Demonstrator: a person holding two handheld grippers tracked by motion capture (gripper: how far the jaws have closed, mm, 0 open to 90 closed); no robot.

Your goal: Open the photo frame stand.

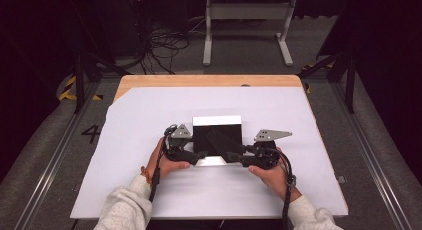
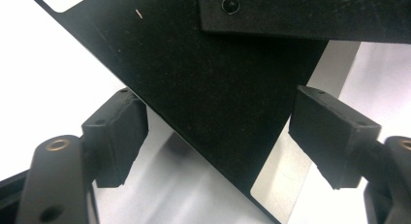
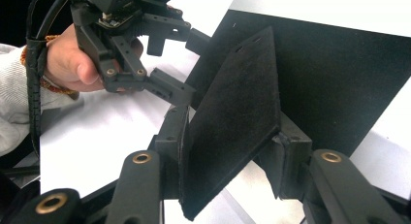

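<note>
Seen from the high view, a flat black square board with a pale metallic border [image 1: 217,135] lies at the middle of the white-covered surface [image 1: 149,120], with a thin black felt-like panel [image 1: 222,142] tilted up over its near right part. The left claw [image 1: 201,154] reaches in at the board's near left corner, and the right claw [image 1: 233,155] comes in from the near right.

Next, the left gripper view has the left claw [image 2: 215,136] released: its two black pads [image 2: 118,132] stand either side of the board's [image 2: 208,112] dark corner without pressing on it, and no earlier picture is at hand to compare.

Lastly, in the right gripper view, the right claw [image 3: 231,161] is clenched on the near edge of the black panel [image 3: 237,117], which stands tilted above the board [image 3: 339,83]. The left claw [image 3: 181,64] sits farther off at the board's edge, held in a hand [image 3: 72,64].
</note>
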